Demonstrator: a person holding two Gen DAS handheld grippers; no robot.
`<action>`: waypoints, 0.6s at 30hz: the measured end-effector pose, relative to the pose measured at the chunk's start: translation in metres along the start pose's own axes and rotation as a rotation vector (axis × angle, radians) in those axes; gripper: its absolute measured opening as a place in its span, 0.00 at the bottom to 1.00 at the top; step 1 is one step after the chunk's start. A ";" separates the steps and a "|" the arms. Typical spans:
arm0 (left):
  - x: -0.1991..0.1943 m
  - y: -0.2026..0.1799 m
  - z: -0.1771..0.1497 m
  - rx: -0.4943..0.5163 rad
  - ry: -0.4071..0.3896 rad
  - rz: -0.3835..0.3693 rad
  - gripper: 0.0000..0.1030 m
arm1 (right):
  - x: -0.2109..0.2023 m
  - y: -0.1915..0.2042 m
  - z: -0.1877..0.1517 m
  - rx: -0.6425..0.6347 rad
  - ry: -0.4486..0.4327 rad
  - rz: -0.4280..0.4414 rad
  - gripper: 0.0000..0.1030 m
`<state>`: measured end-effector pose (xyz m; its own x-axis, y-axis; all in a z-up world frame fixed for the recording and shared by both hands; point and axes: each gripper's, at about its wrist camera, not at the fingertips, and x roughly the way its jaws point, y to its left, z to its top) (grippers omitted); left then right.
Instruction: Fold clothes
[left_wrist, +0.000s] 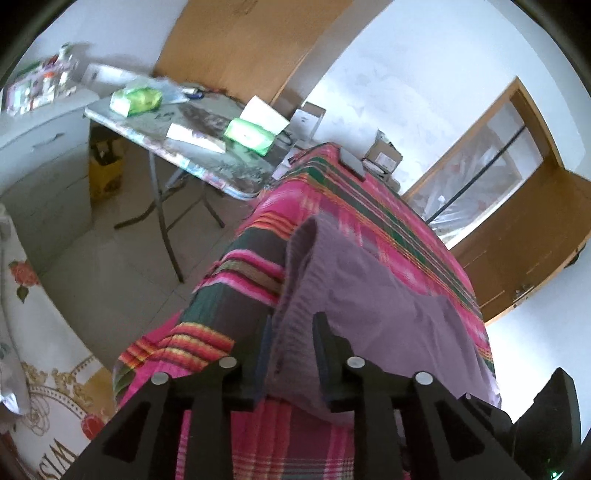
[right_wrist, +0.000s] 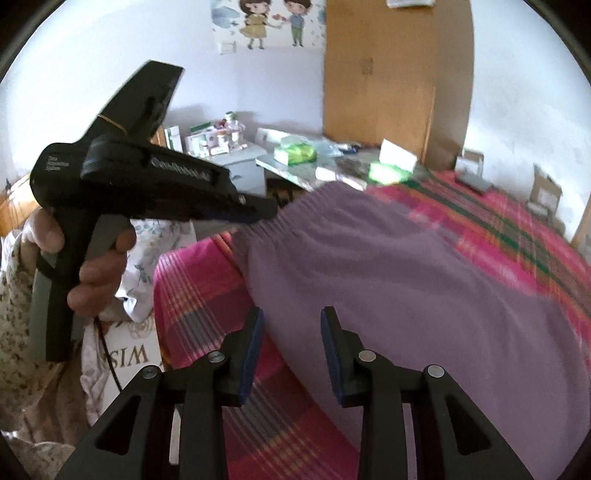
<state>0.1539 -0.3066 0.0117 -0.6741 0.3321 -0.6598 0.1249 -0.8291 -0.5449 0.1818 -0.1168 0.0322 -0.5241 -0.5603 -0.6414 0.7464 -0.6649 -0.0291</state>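
Between the jaws of our left gripper (left_wrist: 292, 354) lies the ribbed, gathered edge of a soft mauve knitted garment (left_wrist: 369, 295). The jaws stand partly open and the dark pads flank the cloth without visibly pressing it; we judge it loose rather than held. Our right gripper (right_wrist: 291, 350) also has its jaws partly open: the garment's near edge runs across the gap under them, with striped cover showing at the left pad, and nothing is pinched.

Item: one mauve garment, spread over a pink, green and orange striped bed cover (left_wrist: 388, 206) and reaching to the cover's near edge.

Handling, as we judge it: light, limp, not fragile, not slippery; it will sag and bunch wherever unsupported, so single-point lifts will let it droop. Best hold is the ribbed band, thicker and easier to pinch, taken at two well-separated points, one per gripper.

Orientation: in the right wrist view the ribbed band lies at the upper left, just at the left gripper's tip (right_wrist: 266, 212), and the long axis runs from there toward the lower right, past the frame edge. The far end is out of view.

Also present: a person's hand (right_wrist: 92, 258) on the left gripper's handle; a cluttered folding table (left_wrist: 207, 162) beyond the bed.
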 end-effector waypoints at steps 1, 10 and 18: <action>0.001 0.004 0.000 -0.014 0.007 0.001 0.24 | 0.003 0.003 0.003 -0.012 0.001 0.002 0.34; 0.006 0.020 0.002 -0.060 0.073 -0.021 0.29 | 0.035 0.032 0.025 -0.104 0.027 -0.014 0.34; 0.008 0.025 0.004 -0.079 0.104 -0.054 0.29 | 0.065 0.046 0.040 -0.153 0.087 -0.067 0.34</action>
<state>0.1483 -0.3265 -0.0049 -0.6031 0.4235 -0.6760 0.1498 -0.7723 -0.6174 0.1660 -0.2035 0.0195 -0.5423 -0.4683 -0.6976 0.7681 -0.6127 -0.1858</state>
